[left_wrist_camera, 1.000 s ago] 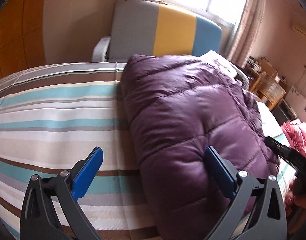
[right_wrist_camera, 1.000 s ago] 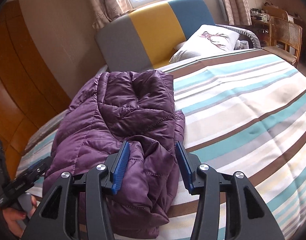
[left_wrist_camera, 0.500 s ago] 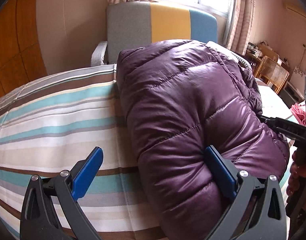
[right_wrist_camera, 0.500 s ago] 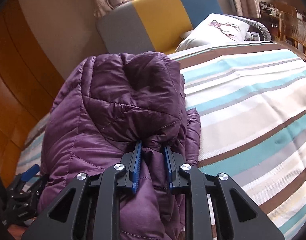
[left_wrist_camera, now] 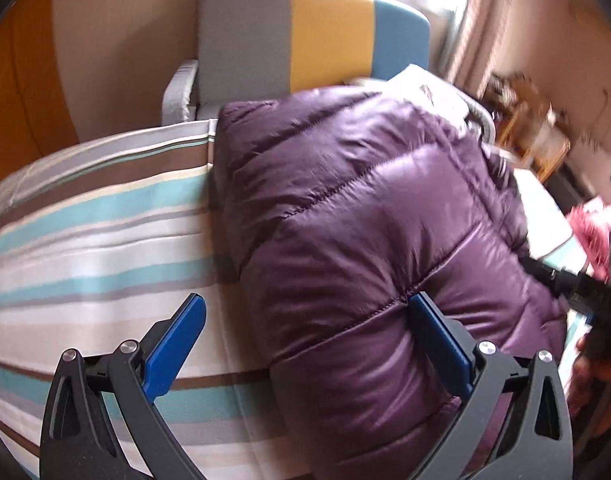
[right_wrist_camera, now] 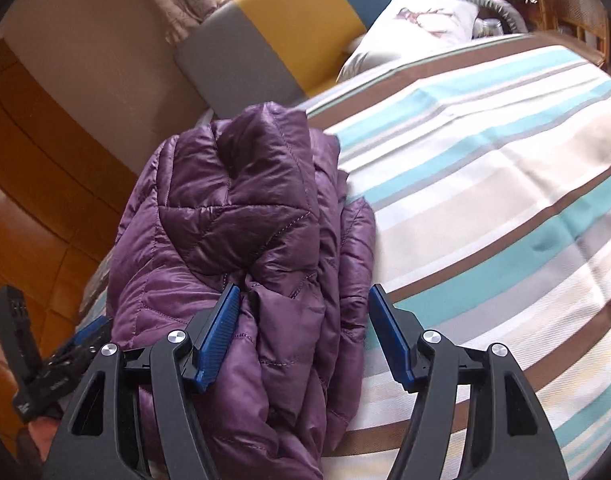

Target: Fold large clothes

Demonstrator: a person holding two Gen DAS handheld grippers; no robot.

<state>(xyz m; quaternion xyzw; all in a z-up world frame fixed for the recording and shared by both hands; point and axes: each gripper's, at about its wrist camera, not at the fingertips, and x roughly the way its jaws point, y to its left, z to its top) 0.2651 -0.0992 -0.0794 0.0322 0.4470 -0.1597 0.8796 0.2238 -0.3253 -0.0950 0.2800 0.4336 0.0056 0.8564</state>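
A purple quilted down jacket lies bundled on the striped bed. My left gripper is open; its right finger presses into the near end of the jacket and its left finger hangs over the sheet. In the right wrist view the jacket lies folded in a heap on the bed. My right gripper is open, with the jacket's near folds between its blue pads, which do not grip. The right gripper's black body shows at the right of the left wrist view.
A grey, yellow and blue headboard stands behind the bed. A white pillow lies at the far end. Wooden panels line the wall on the left. A wicker chair and pink cloth are beyond the bed.
My right gripper, shut on a jacket fold half a second ago, has opened and let it go. The jacket has dropped lower. The left gripper stays open against it.
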